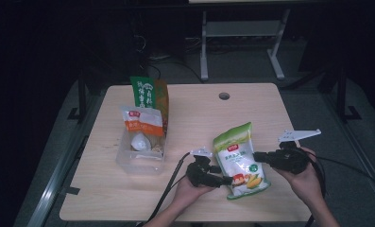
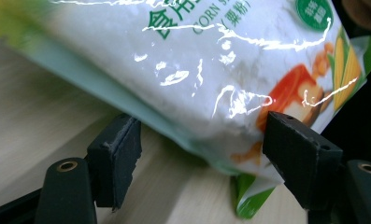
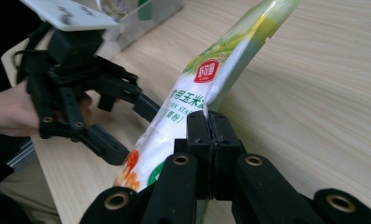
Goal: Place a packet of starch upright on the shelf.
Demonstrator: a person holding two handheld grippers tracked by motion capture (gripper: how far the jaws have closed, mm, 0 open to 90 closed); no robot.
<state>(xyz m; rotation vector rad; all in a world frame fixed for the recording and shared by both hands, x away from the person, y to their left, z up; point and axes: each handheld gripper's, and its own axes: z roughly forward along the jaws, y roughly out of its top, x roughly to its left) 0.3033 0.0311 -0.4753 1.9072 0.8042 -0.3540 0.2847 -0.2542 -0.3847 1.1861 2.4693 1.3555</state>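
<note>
A white and green bag of corn starch (image 1: pixel 239 158) with a corn picture lies tilted near the table's front right. My right gripper (image 1: pixel 258 157) is shut on its right edge, and in the right gripper view the jaws (image 3: pixel 210 135) pinch the bag's (image 3: pixel 192 100) seam and hold that side up. My left gripper (image 1: pixel 225 179) is at the bag's lower left corner. Its jaws stand open in the left gripper view (image 2: pixel 206 158), with the bag's (image 2: pixel 211 65) bottom edge between the pads (image 2: pixel 115 156) but not pinched. The left gripper (image 3: pixel 131 128) sits across the bag from the right one.
A clear plastic container (image 1: pixel 128 163) holding an orange and white packet (image 1: pixel 141 120) stands at the table's left, with a green and orange box (image 1: pixel 145 92) behind it. The wooden table (image 1: pixel 199 113) has a cable hole (image 1: pixel 224 96) near its far edge.
</note>
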